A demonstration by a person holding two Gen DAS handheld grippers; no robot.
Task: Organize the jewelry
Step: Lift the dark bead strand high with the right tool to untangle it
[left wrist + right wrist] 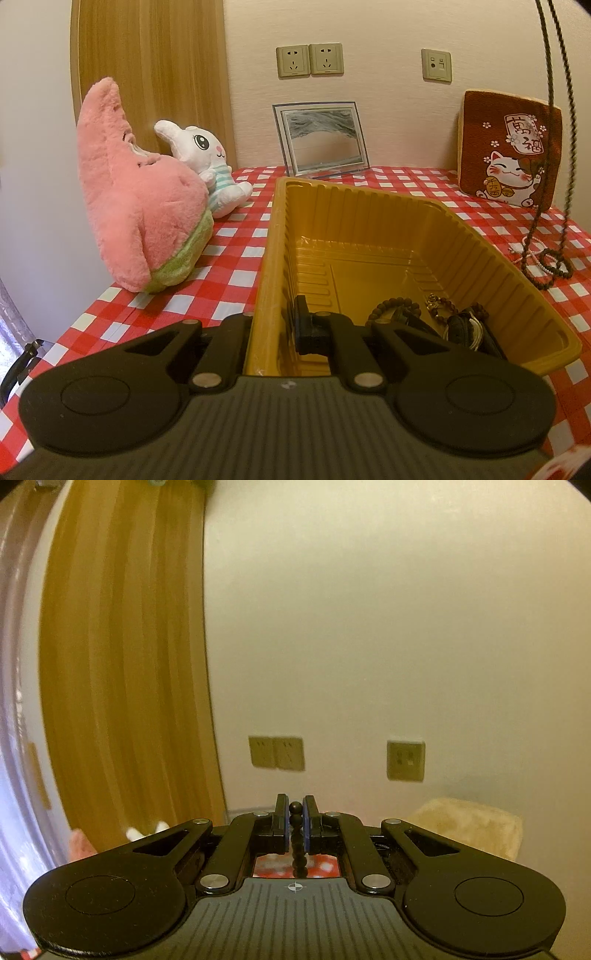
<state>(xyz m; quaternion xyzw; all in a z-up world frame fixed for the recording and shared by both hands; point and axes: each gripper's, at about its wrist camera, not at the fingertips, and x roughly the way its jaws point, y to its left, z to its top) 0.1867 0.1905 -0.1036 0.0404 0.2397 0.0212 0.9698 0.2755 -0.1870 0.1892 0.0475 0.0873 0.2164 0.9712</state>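
Observation:
A yellow plastic tray (491, 258) stands on the red-checked table. My left gripper (275, 325) is shut on the tray's near left wall, one finger outside and one inside. Several dark bead bracelets (436, 317) lie in the tray's near right corner. My right gripper (294, 812) is raised high and shut on a dark bead necklace (295, 825). In the left wrist view that necklace (554, 110) hangs in two long strands at the right, its lower end on the cloth beside a white pearl string (532, 254).
A pink star plush (136, 199) and a white rabbit plush (210, 162) sit left of the tray. A glass picture frame (321, 140) leans on the wall behind it. A red cat cushion (509, 147) stands at the back right. A black strap (18, 365) lies at the table's left edge.

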